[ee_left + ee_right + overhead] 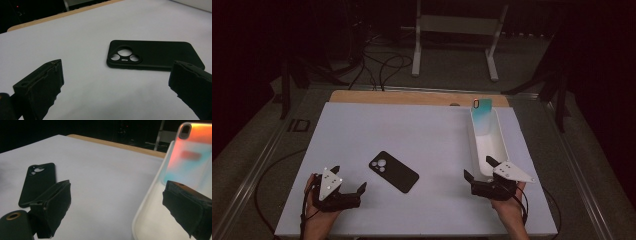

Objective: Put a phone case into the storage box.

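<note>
A black phone case (393,171) lies flat on the white table sheet, camera cut-outs toward the far left; it appears in the left gripper view (152,55) and the right gripper view (37,182). A teal-and-orange translucent phone case (481,116) leans inside a long white tray (499,145), seen close in the right gripper view (190,157). My left gripper (348,181) is open near the front left, a short way from the black case (117,85). My right gripper (479,169) is open, its jaws either side of the tray's near rim (117,202).
The white sheet (412,130) covers a wooden tabletop whose far edge (412,96) shows. Beyond it stand a white metal frame (457,30) and loose cables (382,65) on the dark floor. Metal rails run along both table sides.
</note>
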`<state>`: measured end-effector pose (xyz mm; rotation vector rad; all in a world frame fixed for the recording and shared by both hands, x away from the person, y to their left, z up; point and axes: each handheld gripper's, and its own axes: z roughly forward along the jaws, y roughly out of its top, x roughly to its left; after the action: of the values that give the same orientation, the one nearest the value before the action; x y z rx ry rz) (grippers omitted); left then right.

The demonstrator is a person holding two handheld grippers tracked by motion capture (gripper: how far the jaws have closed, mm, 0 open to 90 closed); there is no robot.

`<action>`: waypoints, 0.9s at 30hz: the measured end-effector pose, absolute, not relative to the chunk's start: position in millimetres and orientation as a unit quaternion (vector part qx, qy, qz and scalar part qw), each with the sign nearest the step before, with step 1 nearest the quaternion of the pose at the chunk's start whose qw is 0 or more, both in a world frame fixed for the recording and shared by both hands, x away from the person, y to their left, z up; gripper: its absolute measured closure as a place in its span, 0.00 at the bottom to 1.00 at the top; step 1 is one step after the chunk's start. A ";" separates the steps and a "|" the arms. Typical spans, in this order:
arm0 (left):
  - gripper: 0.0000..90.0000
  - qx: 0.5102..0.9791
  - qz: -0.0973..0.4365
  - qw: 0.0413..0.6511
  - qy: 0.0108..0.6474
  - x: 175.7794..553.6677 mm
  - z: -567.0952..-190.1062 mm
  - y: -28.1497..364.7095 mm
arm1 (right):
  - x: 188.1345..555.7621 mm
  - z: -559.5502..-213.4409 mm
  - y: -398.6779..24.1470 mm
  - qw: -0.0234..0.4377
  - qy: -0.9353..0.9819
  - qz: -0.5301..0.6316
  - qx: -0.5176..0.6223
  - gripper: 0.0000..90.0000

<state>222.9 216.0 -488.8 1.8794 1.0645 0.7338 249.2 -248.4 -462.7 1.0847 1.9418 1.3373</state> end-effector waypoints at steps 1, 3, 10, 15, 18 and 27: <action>0.00 0.749 0.292 0.417 0.424 222.9 -488.8 215.9 | 247.7 -464.2 -249.5 0.269 0.718 0.498 0.406 0.09; 0.00 0.749 0.292 0.417 0.423 222.7 -488.7 215.5 | 247.1 -465.1 -250.2 0.267 0.716 0.501 0.407 0.09; 0.00 0.744 0.291 0.428 0.422 221.5 -484.7 214.9 | 245.3 -468.2 -251.6 0.269 0.717 0.501 0.404 0.09; 0.00 0.747 0.289 0.429 0.418 221.7 -483.4 211.5 | 245.7 -468.5 -254.4 0.267 0.710 0.508 0.408 0.09; 0.00 0.745 0.287 0.432 0.419 222.2 -482.4 210.5 | 246.2 -469.4 -254.5 0.268 0.712 0.506 0.407 0.09; 0.02 0.742 0.282 0.450 0.408 225.6 -465.3 204.9 | 247.5 -469.8 -255.4 0.269 0.711 0.506 0.408 0.09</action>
<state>225.6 204.9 -465.3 1.8348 1.0087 0.6980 247.5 -255.4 -469.8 1.1010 1.9164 1.3640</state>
